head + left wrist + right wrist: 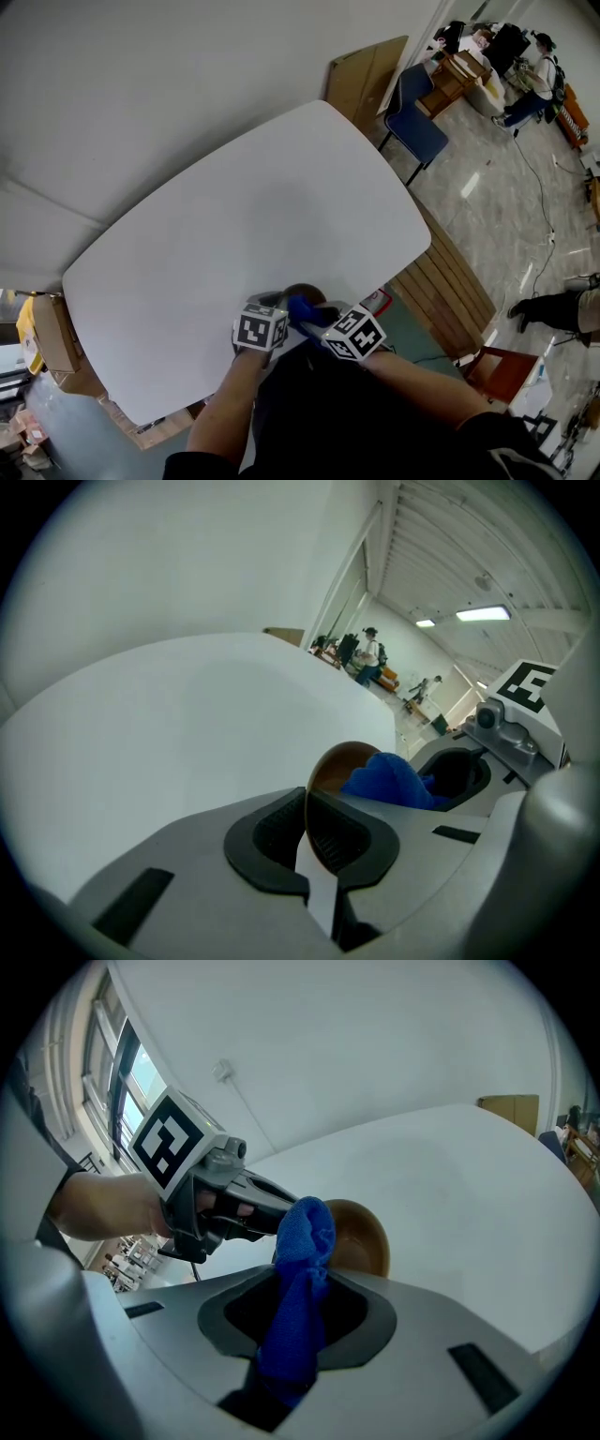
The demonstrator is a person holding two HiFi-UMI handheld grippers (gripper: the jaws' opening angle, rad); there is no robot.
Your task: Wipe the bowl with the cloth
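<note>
Wiping looks barely under way: fingers of the left gripper point(307, 808) clamp the brown bowl point(336, 759) by its rim at the white worktop's point(253, 225) near edge, while the right gripper point(298, 1299) pinches the blue cloth point(304, 1237), which reaches into the bowl.

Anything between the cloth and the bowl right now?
Nothing visible. The right gripper holds the cloth right at the bowl's mouth; the left gripper clamps the bowl's rim beside it.
</note>
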